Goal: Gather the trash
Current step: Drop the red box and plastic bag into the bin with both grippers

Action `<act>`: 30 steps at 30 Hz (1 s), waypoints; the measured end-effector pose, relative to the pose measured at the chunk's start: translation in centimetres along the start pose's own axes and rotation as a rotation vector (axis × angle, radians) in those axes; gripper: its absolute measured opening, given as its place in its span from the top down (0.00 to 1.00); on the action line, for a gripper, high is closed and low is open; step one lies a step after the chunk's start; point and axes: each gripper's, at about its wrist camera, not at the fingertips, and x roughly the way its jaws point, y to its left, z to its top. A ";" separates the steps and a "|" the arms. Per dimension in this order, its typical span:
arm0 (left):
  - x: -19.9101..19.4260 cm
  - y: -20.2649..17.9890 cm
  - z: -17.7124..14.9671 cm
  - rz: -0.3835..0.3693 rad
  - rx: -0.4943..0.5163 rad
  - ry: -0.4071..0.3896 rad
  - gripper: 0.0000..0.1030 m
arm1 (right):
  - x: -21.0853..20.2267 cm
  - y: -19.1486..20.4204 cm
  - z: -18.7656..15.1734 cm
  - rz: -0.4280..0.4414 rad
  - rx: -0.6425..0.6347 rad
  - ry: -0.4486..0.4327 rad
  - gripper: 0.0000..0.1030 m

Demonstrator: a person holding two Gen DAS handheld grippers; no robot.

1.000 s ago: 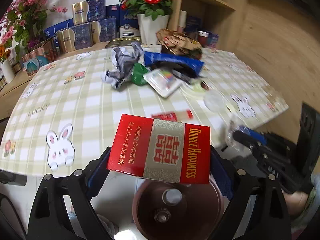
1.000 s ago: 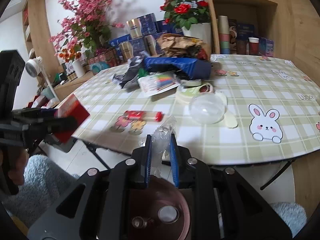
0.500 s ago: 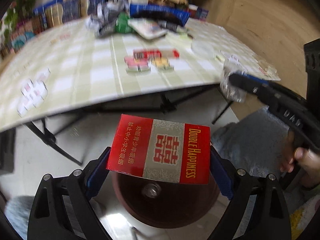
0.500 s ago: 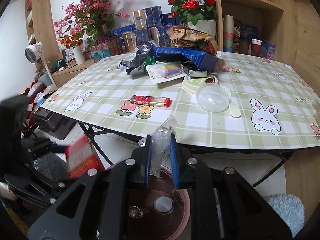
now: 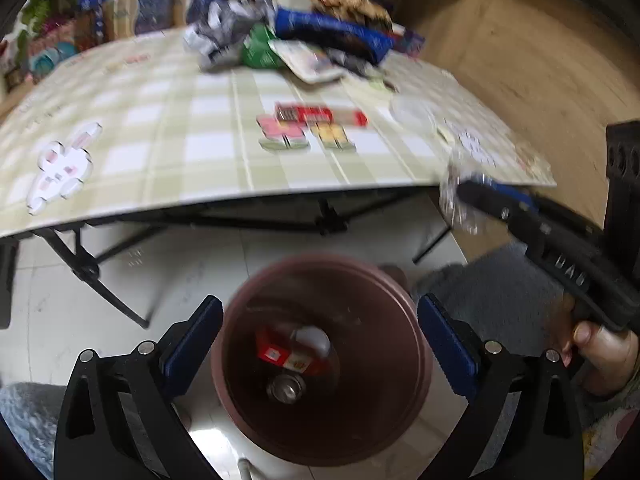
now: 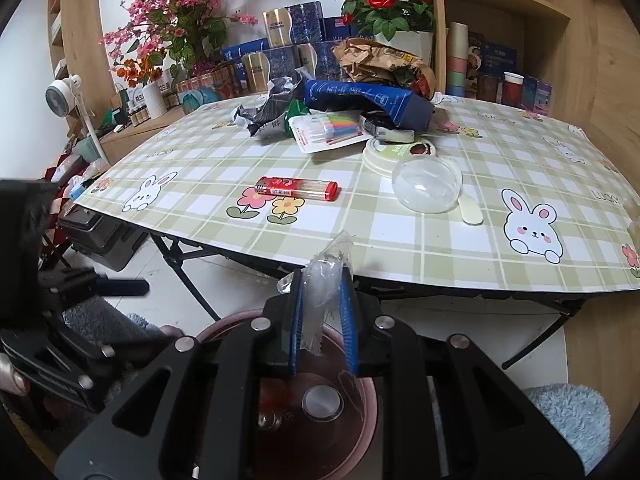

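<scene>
Motion blurs my left view, so the bench clutter is smeared, and my right gripper hides most of the bin.

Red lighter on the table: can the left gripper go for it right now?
Probably yes. The left gripper is open and empty above the bin, and the red lighter lies alone near the table edge.

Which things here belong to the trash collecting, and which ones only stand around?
Job:
- brown bin
- red cigarette pack, inside the bin
- clear plastic wrapper in the right gripper
- left gripper, jaws open
- red lighter, clear lid

Around:
- rose pot
- small fan
- gift boxes
</scene>
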 end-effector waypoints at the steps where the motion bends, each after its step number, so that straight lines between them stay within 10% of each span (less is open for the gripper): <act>1: -0.4 0.1 0.1 0.017 -0.003 -0.025 0.07 | 0.1 0.1 0.0 0.002 -0.003 0.004 0.80; 10: -2.9 2.5 1.0 0.178 -0.100 -0.172 0.06 | 2.1 1.3 -0.7 0.031 -0.060 0.091 0.80; 23: -3.4 4.7 0.9 0.252 -0.173 -0.182 0.06 | 7.1 4.3 -3.5 0.019 -0.214 0.333 0.79; 28: -3.5 5.1 0.8 0.262 -0.192 -0.181 0.06 | 7.6 5.4 -4.2 0.003 -0.267 0.359 0.70; 30: -3.6 5.4 0.7 0.266 -0.204 -0.180 0.06 | 7.4 5.5 -4.3 -0.005 -0.276 0.358 0.47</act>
